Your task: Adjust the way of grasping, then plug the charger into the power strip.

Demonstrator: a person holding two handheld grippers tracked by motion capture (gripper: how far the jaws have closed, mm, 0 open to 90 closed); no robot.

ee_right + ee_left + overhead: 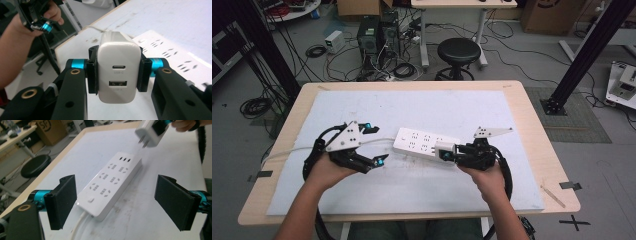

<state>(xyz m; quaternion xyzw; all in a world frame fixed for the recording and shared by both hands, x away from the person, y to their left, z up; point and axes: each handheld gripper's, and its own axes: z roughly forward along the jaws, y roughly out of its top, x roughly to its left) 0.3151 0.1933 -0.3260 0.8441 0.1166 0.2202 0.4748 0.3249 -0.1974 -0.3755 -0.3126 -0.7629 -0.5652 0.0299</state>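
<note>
White plastic marks the two worked things: a power strip lying flat on the pale mat near the table's middle, and a small charger with two ports on its face. In the right gripper view, the charger is clamped between the pads of the right gripper, squeezed on both flanks, with its ports turned toward the camera. In the high view, the right gripper is seen at the strip's four o'clock end, with the charger held just at that end of the strip; whether the two touch cannot be told there. In the left gripper view, the charger is seen at one o'clock, lifted clear of the strip, its prongs pointed down and bare.

The left gripper is released: its jaws are spread wide, and nothing is pressed between them. It is placed at nine o'clock from the strip, just off the strip's cord end. In its own view the strip is framed between the two black pads without being touched. The strip's white cord is trailed toward the table's nine o'clock edge.
</note>
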